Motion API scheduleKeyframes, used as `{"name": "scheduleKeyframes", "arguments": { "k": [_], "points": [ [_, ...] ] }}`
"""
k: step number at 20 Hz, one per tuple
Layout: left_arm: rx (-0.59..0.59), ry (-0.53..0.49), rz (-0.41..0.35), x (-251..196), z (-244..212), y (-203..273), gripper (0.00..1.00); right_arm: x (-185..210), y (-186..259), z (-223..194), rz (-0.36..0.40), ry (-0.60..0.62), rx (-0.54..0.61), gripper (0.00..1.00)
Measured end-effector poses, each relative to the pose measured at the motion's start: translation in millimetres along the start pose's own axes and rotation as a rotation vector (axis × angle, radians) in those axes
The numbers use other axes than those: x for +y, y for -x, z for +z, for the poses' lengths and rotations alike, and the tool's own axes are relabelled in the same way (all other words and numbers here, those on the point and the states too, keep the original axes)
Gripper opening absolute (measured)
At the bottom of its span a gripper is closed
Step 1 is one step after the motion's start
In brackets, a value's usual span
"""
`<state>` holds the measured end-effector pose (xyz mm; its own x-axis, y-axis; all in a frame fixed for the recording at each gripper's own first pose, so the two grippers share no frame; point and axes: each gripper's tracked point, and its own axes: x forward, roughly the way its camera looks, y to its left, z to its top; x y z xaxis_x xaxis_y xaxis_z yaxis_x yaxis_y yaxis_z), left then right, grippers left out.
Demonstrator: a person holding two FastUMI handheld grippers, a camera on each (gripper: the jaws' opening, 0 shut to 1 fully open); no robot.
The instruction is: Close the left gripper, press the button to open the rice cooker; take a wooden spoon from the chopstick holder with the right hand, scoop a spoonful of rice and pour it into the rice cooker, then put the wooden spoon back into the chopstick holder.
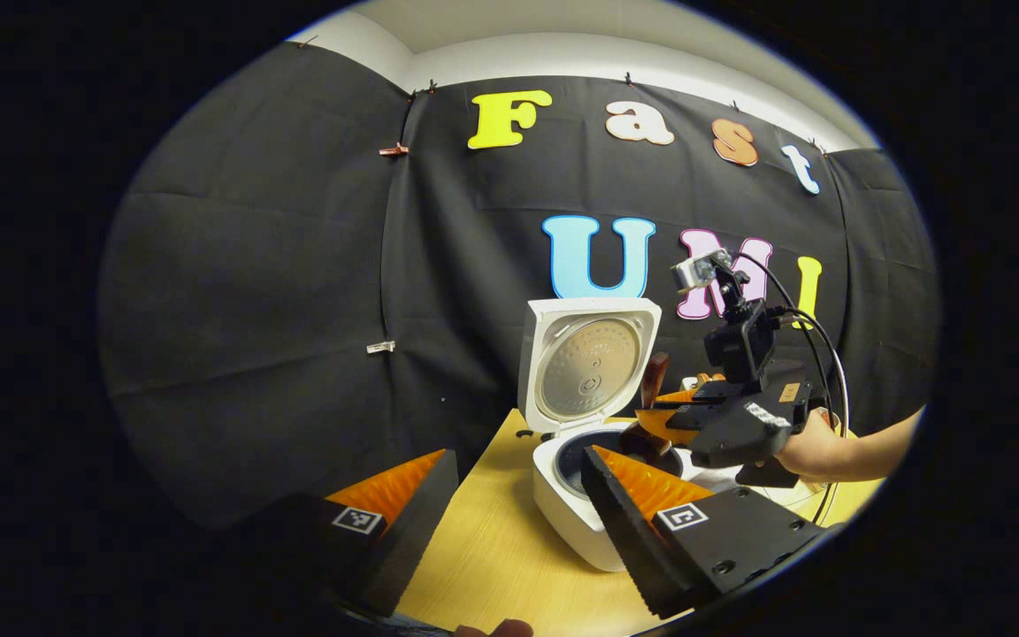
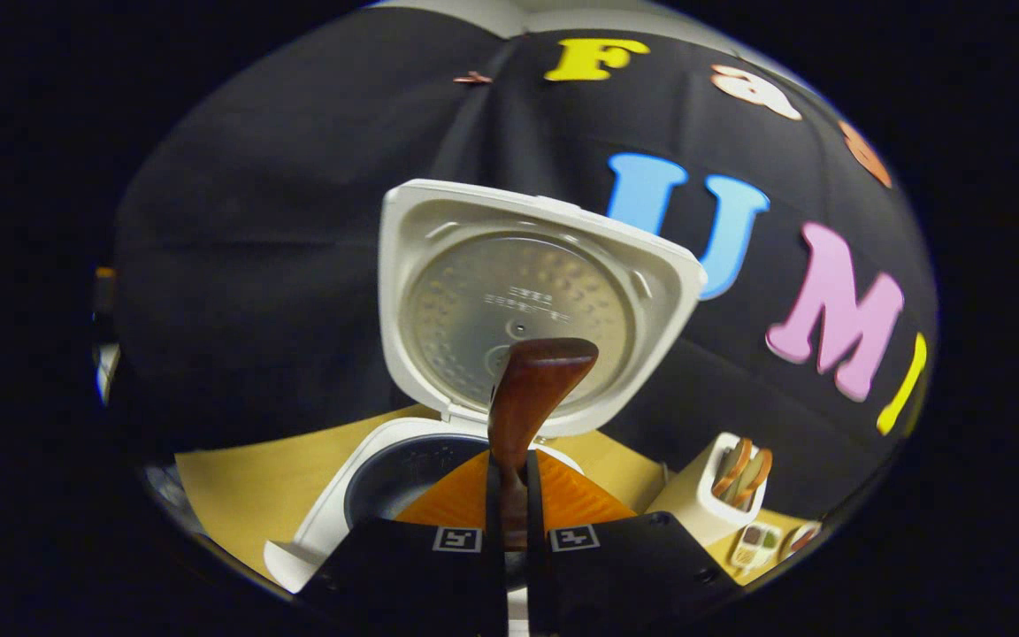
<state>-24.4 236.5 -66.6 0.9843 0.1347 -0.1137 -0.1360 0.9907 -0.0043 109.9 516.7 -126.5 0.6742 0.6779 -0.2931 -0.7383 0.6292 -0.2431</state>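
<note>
A: Where does the rice cooker (image 1: 593, 482) stand?
B: On the wooden bench (image 1: 496, 553), near the black cloth wall. Its lid (image 1: 587, 364) is swung up and stands upright, with the metal inner plate facing out, and the dark inner pot (image 2: 403, 482) lies open below it.

A: And the right tongs (image 2: 509, 491)?
B: In the right gripper view their two fingers are drawn close together and pinch the wooden spoon (image 2: 527, 394) by its handle. The spoon's reddish-brown end sticks up in front of the open lid, above the pot. In the left gripper view the same tongs (image 1: 651, 420) hang over the cooker's right side, held by a hand (image 1: 806, 447) that reaches in from the right.

A: What about the left tongs (image 1: 518, 482)?
B: They are spread wide with nothing between the fingers, low over the bench in front of the cooker.

A: And the chopstick holder (image 2: 708, 495)?
B: It stands on the bench to the right of the cooker, a pale box with several utensils upright in it
</note>
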Motion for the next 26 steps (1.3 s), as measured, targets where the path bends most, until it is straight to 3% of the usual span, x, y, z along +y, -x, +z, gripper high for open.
{"name": "scheduleKeyframes", "arguments": {
  "k": [3,5,7,18,23,26],
  "points": [
    [0.005,0.009,0.003,2,-4,1,0.97,19,11,8,0.053,0.191,-0.023,0.13],
    [0.007,0.013,0.009,3,-5,1,0.97,24,11,8,0.062,0.209,-0.020,0.13],
    [0.002,0.009,0.013,4,-4,3,0.97,19,9,5,0.061,0.147,-0.010,0.13],
    [-0.011,0.003,0.007,-2,-1,13,0.97,-43,20,-4,-0.003,-0.647,0.023,0.13],
    [-0.018,0.004,0.002,-6,4,15,0.97,-81,43,4,-0.022,-1.044,-0.061,0.13],
    [-0.025,0.001,0.001,-9,6,17,0.97,-112,68,7,-0.042,-1.175,-0.131,0.13]
  ]
}}
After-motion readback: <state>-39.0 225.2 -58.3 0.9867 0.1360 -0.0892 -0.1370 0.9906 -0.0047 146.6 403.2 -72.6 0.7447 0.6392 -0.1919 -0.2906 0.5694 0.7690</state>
